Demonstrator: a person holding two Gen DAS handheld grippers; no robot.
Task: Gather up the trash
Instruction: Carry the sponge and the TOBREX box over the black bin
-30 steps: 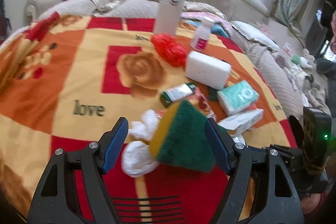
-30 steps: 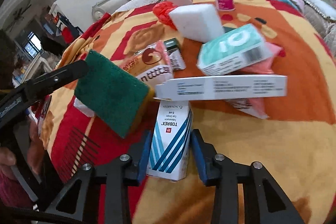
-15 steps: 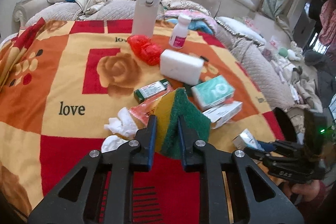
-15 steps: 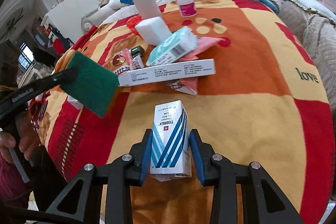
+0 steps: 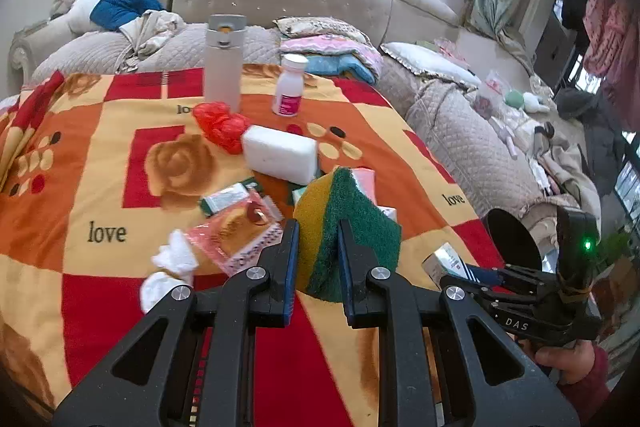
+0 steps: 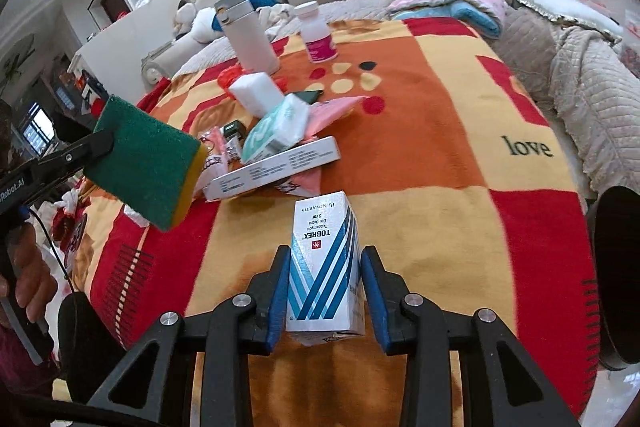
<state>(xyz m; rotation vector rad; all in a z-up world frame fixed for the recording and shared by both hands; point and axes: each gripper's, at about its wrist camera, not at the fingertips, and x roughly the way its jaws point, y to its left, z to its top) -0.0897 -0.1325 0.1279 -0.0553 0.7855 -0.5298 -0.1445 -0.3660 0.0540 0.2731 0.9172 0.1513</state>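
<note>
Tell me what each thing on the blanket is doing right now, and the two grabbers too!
Left hand-held gripper: shut on the sponge.
Sponge: squeezed, lifted off the blanket.
Right hand-held gripper: shut on the eye drops box.
Eye drops box: held, closed.
Flask: upright, lid closed.
Pill bottle: upright, capped.
White foam block: lying flat.
Long white box: lying on the pile.
Tissues: crumpled.

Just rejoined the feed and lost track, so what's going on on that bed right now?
A person is clearing clutter off a patterned blanket with two handheld grippers. The left gripper is shut on a green and yellow sponge, held clear of the pile. The right gripper is shut on a small eye drops box. A long white box, a tissue pack, a white foam block and crumpled tissues lie uncollected.
</note>
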